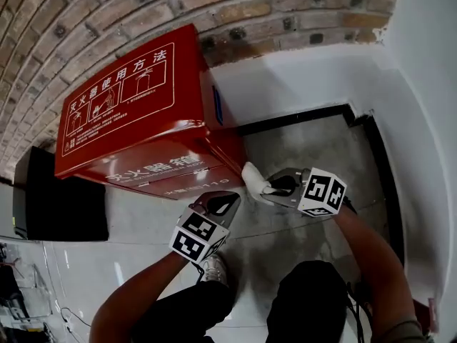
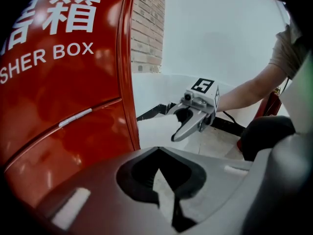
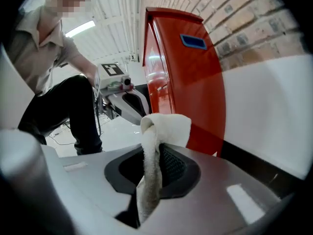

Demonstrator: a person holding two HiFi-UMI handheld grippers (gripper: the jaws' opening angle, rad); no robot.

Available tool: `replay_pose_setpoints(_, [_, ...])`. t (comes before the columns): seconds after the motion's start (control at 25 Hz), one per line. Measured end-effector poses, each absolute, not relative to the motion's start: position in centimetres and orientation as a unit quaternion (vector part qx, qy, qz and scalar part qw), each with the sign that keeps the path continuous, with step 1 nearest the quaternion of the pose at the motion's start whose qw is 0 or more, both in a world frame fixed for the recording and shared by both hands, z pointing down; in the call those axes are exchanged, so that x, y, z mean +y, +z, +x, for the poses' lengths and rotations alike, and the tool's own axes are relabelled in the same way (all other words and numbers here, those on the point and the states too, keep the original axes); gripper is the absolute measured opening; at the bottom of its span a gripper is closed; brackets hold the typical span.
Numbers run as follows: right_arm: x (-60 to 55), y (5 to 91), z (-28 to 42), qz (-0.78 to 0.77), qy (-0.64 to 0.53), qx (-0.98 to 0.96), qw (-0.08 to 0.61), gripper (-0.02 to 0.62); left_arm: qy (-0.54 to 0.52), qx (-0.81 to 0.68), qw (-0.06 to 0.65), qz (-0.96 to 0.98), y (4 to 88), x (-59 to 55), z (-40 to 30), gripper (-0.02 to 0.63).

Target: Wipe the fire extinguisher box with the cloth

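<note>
Left tongs (image 1: pixel 230 200) nearest, pinched together, empty, parked low beside box front, probably just out of way. Right tongs (image 1: pixel 270 189) clamped on white cloth (image 1: pixel 251 177), with wad poking past tips so fabric, not metal, meets paint. Cloth just beside lower right corner of red fire extinguisher box (image 1: pixel 136 113); contact unclear. Box back against brick wall (image 1: pixel 300 6), unseen. Dark object (image 1: pixel 50 199) at box's left unidentifiable.

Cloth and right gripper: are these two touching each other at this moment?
Touching. The right gripper view shows the cloth pinched between the jaws of the right gripper, with its folded end sticking out past them.
</note>
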State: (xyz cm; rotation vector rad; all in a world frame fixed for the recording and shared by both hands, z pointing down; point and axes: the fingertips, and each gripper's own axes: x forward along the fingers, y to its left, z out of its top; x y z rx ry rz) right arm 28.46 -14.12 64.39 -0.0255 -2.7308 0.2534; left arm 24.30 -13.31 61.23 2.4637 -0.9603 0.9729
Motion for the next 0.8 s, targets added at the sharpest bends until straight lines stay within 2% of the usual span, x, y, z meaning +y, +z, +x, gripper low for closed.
replay_pose_setpoints(0.28, [-18.6, 61.0, 28.3, 0.087, 0.032, -0.977, 0.190, 0.067, 0.316, -0.372, 0.197, 0.850, 61.0, -14.4, 24.6, 0.000])
replay_pose_setpoints(0.52, [-24.8, 61.9, 26.7, 0.220, 0.082, -0.959, 0.160, 0.067, 0.304, -0.374, 0.199, 0.853, 60.4, -14.9, 25.8, 0.000])
replay_pose_setpoints(0.8, [-32.6, 62.5, 25.2, 0.306, 0.113, -0.936, 0.135, 0.067, 0.286, -0.393, 0.209, 0.849, 60.3, -15.7, 25.3, 0.000])
